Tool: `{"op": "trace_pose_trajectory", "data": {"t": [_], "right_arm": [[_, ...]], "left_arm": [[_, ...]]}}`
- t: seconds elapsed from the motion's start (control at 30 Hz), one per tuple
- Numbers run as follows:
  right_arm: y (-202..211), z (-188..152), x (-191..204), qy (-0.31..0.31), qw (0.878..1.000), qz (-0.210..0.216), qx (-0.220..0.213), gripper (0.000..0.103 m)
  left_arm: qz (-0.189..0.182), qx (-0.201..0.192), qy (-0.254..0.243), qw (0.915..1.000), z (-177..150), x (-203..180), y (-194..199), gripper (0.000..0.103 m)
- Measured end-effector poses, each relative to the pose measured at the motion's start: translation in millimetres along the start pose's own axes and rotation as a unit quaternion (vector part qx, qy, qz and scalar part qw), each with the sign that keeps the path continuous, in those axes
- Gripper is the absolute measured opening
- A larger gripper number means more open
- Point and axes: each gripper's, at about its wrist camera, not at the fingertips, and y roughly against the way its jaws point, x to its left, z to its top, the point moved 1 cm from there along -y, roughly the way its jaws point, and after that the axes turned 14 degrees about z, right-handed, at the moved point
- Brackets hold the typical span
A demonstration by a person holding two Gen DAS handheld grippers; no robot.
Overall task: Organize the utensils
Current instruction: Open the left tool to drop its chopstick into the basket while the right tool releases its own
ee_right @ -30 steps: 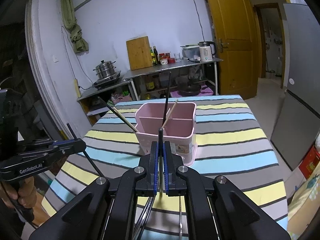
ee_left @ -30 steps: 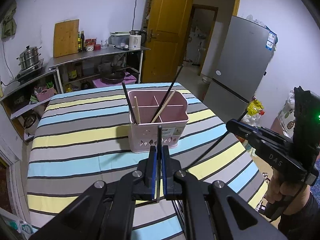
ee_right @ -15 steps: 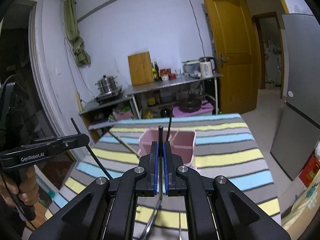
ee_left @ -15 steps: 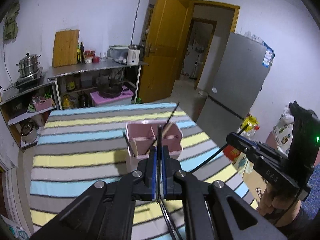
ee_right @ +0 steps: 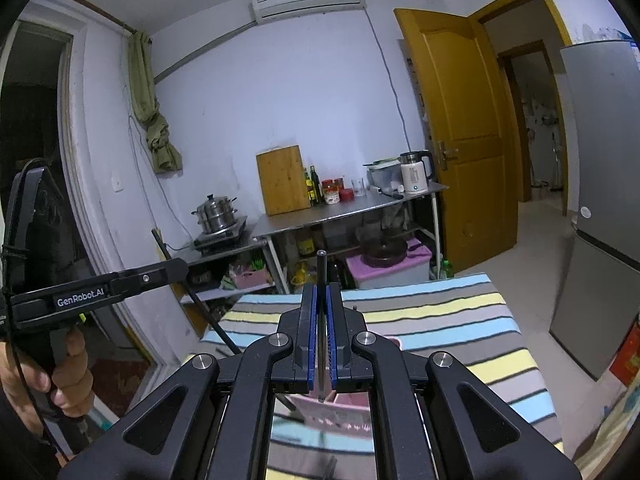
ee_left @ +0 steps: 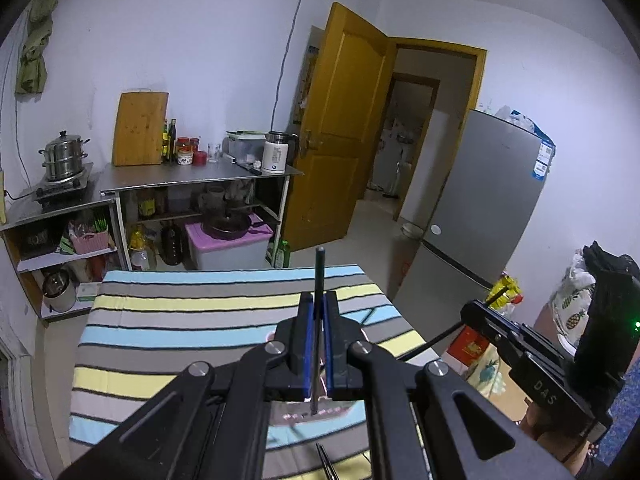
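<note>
Both grippers raised above the pink utensil caddy, each clamped on one dark chopstick.

Left gripper (ee_left: pixel 316 344): jaws clenched on a dark chopstick (ee_left: pixel 319 280) that stands up between the blue pads; seen from the right wrist, its chopstick (ee_right: pixel 188 280) slants down past the striped tablecloth (ee_left: pixel 180 320). Right gripper (ee_right: pixel 320 344): jaws likewise clenched on a second dark chopstick (ee_right: pixel 321 276), upright between the pads. Pink utensil caddy (ee_right: pixel 340 408): on the tablecloth, now low in both views and mostly hidden behind the gripper frames, where a second ago it sat in full view ahead of the fingertips with its chopsticks showing. Both views have tilted upward since then, so the steel shelf unit (ee_left: pixel 192 176) behind the caddy and the yellow door (ee_left: pixel 340 128) beyond it fill more of the field.
</note>
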Motion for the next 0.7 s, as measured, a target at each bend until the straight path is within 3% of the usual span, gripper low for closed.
{"op": "trace_pose_trajectory", "data": {"t": [0.33, 0.7], "right_arm": [[-31, -12, -11, -0.004, 1.0, -0.004, 0.008, 0.004], [-60, -38, -28, -0.012, 0.999, -0.013, 0.045, 0.004]], "left_arm": [[0.009, 0.0, 0.001, 1.0, -1, 8, -38, 0.005], [0.011, 0.043, -0.004, 0.999, -28, 11, -77, 0.005]]}}
